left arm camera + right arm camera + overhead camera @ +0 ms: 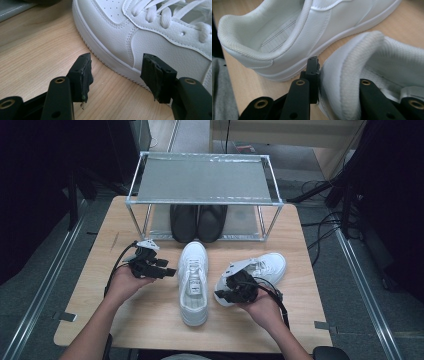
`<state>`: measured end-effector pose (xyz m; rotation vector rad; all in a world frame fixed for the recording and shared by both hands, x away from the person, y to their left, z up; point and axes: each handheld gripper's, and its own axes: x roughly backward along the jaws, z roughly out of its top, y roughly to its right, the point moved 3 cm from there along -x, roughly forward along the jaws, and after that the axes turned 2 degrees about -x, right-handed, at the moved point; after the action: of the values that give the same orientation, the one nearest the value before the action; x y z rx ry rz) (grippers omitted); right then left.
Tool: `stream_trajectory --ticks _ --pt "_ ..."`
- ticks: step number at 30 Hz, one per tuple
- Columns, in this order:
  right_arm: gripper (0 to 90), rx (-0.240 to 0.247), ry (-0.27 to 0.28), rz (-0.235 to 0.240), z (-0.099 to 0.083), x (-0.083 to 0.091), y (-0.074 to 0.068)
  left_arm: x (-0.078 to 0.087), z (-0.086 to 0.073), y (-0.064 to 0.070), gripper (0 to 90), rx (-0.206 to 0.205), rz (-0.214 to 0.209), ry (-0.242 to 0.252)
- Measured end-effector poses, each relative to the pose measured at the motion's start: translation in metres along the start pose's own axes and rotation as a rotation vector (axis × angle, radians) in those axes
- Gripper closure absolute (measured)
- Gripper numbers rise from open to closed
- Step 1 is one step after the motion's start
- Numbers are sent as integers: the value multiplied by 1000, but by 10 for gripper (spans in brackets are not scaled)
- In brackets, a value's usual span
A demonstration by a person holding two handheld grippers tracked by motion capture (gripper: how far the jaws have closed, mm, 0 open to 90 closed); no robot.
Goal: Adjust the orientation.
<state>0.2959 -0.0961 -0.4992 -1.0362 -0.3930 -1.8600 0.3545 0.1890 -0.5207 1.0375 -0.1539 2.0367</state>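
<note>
Pale wood-grain covers the desk (150,315), which stands on a grey floor with dark surroundings and cables trailing at the right. At the desk's far edge is one metal shoe rack (202,180) with two shelves; its top shelf is bare, and on the lower shelf one pair of black shoes (198,222) sits side by side, two in all.

Two white sneakers lie on the desk in front of the rack. The middle sneaker (193,282) points its toe at the rack. The right sneaker (257,272) lies at an angle just beside it, toe toward the far right.

Two hands each hold one gripper. The left gripper (170,271) hovers just beside the middle sneaker's side, its jaws wide apart with nothing between them. The right gripper (337,80) is clamped on the right sneaker's heel collar, one jaw outside the heel and one inside.
</note>
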Motion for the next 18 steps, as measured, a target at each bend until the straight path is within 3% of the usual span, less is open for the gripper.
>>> stream_trajectory --ticks 6,11,18 --pt "752 -42 -20 33 -5 -12 1 0 0 0 419 0 -2 -6" --pt "692 -88 10 101 -8 -11 7 0 0 0 419 -4 1 -2" --pt "610 -81 77 76 -6 7 12 0 0 0 416 5 3 0"
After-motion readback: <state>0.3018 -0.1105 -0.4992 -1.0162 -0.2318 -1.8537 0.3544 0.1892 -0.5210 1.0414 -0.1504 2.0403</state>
